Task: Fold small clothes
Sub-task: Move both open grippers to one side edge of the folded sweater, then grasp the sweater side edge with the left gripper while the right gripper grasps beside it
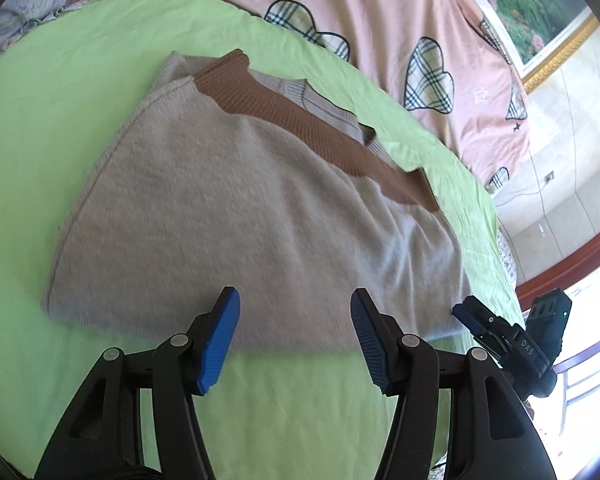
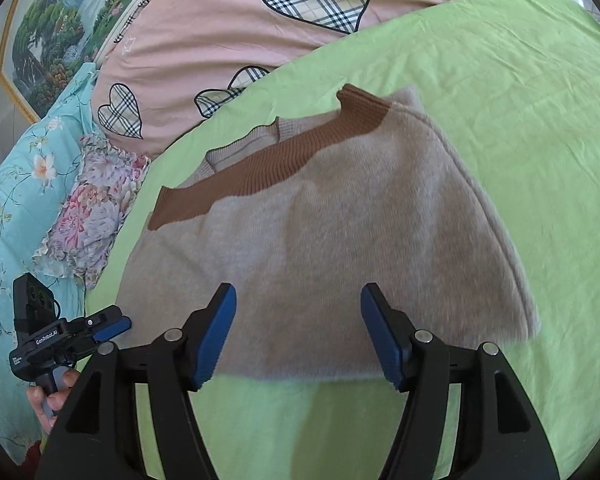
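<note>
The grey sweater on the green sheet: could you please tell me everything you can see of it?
The grey sweater looks like soft fuzzy knit with a brown ribbed band along its far edge, a paler ribbed layer peeking out beyond it. It lies folded and flat on the green sheet. Both tongs, left and right, are open above its near edge, gripping nothing.

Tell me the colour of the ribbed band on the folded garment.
Brown, on the ribbed band of the beige garment; clearest in the right wrist view.

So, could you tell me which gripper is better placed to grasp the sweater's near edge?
Right, marginally: both are open, but the right gripper reaches further over the sweater than the left gripper.
</note>
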Demonstrator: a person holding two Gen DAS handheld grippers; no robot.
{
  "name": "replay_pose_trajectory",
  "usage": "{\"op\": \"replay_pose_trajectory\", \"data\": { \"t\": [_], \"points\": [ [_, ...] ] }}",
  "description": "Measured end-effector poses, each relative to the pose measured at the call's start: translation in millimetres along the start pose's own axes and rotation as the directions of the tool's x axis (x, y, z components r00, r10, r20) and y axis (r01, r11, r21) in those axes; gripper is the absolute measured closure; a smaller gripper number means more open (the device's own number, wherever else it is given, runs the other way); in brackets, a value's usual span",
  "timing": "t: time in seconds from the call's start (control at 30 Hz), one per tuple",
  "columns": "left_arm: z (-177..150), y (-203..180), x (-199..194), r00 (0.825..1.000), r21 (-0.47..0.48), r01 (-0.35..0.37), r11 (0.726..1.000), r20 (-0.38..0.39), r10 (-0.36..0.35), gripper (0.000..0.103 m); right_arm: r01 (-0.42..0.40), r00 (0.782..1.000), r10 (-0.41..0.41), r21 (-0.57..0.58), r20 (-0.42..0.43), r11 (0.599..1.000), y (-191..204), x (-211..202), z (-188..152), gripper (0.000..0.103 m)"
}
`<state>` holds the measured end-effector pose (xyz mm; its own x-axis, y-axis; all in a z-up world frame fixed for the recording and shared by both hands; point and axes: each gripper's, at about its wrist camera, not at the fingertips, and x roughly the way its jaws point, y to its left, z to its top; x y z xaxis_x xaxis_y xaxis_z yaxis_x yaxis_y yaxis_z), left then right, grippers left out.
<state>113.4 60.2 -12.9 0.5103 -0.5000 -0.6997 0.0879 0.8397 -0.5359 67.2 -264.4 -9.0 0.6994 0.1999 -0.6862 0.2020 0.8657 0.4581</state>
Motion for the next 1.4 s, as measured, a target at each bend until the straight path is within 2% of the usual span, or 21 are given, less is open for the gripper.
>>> {"op": "replay_pose_trajectory", "data": {
  "t": [0.1,0.23,0.4,0.7,0.93,1.13,1.2,1.23,1.27,1.3,1.33,1.37,1.4],
  "points": [
    [-11.7,-4.0,-4.2,1.0,0.013,-0.007,1.0,-0.005,0.007,0.041,0.001,1.0,-0.001,-0.001,0.004,1.0,1.2,-7.2,-4.3,0.037],
    [-25.9,-1.4,-5.9,0.998,-0.003,-0.054,0.999,-0.01,0.054,0.037,-0.001,1.0,0.0,0.022,0.021,1.0,-1.1,-14.5,-6.1,0.036],
    [-32.3,7.5,-16.1,0.995,-0.023,-0.092,0.995,0.026,0.093,0.031,-0.009,0.999,0.008,0.038,0.033,0.999,-0.4,-20.9,-10.4,0.035],
    [-24.8,37.5,-26.0,0.988,-0.125,-0.131,0.983,0.066,0.14,0.028,-0.024,0.999,0.022,0.042,0.039,0.999,3.5,-30.4,-19.8,0.034],
    [-17.0,68.1,-19.5,0.984,-0.247,-0.141,0.959,0.074,0.164,0.027,-0.038,0.999,0.037,0.031,0.031,0.999,8.8,-29.8,-23.0,0.034],
    [-8.3,70.6,-11.0,0.971,-0.248,-0.177,0.952,0.116,0.211,0.027,-0.048,0.999,0.047,0.032,0.016,0.998,9.0,-23.6,-23.0,0.034],
    [-4.6,68.5,-8.4,0.966,-0.236,-0.189,0.953,0.127,0.223,0.03,-0.05,0.999,0.049,0.03,0.012,0.998,9.2,-21.6,-23.4,0.034],
    [-2.1,66.5,-6.9,0.962,-0.221,-0.205,0.953,0.134,0.238,0.037,-0.05,0.999,0.05,0.03,0.01,0.998,9.0,-20.2,-23.8,0.034],
    [1.2,64.1,-5.2,0.956,-0.204,-0.224,0.953,0.142,0.256,0.05,-0.049,0.999,0.049,0.031,0.008,0.998,8.6,-19.1,-24.0,0.034],
    [4.4,62.5,-3.4,0.952,-0.191,-0.238,0.952,0.148,0.268,0.058,-0.049,0.999,0.048,0.034,0.005,0.998,7.9,-17.8,-24.1,0.034],
    [6.9,61.3,-2.7,0.95,-0.183,-0.245,0.952,0.152,0.273,0.073,-0.049,0.999,0.049,0.038,0.004,0.998,7.1,-17.0,-24.3,0.034],
    [9.3,60.5,-3.1,0.948,-0.176,-0.249,0.952,0.159,0.277,0.083,-0.048,0.999,0.048,0.039,0.005,0.998,7.0,-17.0,-24.5,0.034],
    [12.8,56.9,-4.2,0.944,-0.162,-0.254,0.953,0.175,0.281,0.086,-0.046,0.999,0.046,0.037,0.009,0.998,6.7,-17.4,-24.4,0.034]
  ]
}}
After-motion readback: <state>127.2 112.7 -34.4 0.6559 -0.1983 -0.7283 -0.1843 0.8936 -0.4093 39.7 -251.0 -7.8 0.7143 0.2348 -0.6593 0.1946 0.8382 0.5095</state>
